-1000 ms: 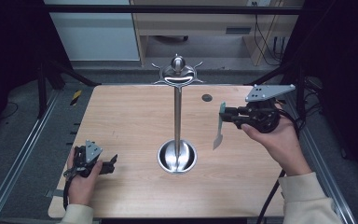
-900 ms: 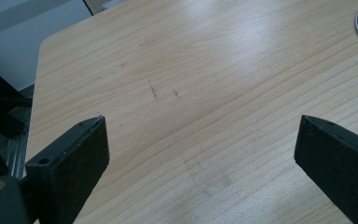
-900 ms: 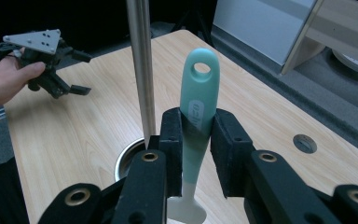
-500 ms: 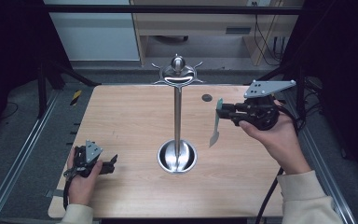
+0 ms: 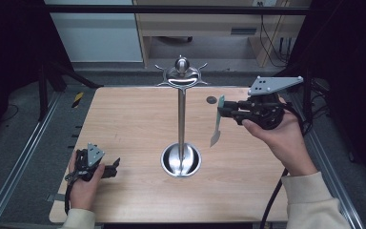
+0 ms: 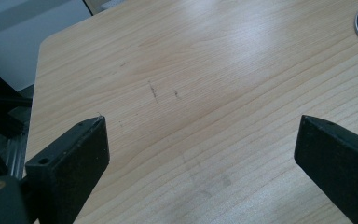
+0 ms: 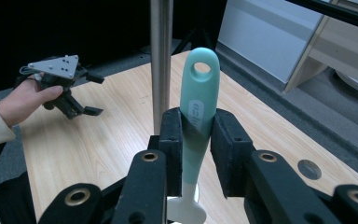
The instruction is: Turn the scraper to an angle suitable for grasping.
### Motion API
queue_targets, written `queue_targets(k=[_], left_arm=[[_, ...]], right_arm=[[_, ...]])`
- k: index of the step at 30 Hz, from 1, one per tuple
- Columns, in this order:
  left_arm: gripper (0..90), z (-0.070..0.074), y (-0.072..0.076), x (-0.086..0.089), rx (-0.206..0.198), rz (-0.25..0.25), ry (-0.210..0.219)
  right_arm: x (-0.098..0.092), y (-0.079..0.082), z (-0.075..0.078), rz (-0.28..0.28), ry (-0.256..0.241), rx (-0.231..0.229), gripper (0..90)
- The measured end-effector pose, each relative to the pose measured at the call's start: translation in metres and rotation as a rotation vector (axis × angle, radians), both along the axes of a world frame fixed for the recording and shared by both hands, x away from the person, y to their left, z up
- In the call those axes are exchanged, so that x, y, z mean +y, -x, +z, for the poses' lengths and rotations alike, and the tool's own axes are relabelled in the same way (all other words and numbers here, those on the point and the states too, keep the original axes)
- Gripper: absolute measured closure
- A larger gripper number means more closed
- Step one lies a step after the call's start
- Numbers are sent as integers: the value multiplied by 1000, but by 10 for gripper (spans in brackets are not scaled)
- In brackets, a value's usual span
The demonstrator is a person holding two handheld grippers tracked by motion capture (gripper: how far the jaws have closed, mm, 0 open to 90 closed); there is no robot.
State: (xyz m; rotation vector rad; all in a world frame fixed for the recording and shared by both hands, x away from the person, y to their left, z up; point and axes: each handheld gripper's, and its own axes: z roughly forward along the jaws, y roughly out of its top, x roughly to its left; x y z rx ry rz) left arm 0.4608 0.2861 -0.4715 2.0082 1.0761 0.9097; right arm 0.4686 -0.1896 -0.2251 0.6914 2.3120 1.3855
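Right gripper [image 5: 220, 113] nearer stand [image 5: 181, 107], jaws clamped on teal utensil [image 7: 196, 112]; left gripper [image 6: 200, 154] jaws wide apart

Cream sleeves [image 5: 310, 200] on both arms, and each black gripper, left [image 5: 114, 167] and right [image 5: 221, 112], carries a grey three-cornered drilled plate [image 5: 272, 84] and trails a black cable [image 5: 272, 200].

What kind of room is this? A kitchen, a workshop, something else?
Probably a lab bench set up for recording hand tasks, not a kitchen. A bare wooden table sits inside a metal frame, a person holds a cabled left gripper and right gripper, and office furniture stands behind.
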Motion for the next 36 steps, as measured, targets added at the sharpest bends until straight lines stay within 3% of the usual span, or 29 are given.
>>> queue_targets(k=[17,36], left_arm=[[29,-1,0,0,1,1,0],[29,-1,0,0,2,1,-1]], right_arm=[[8,1,16,22,-7,-20,748],[16,-7,37,72,6,-11,748]])
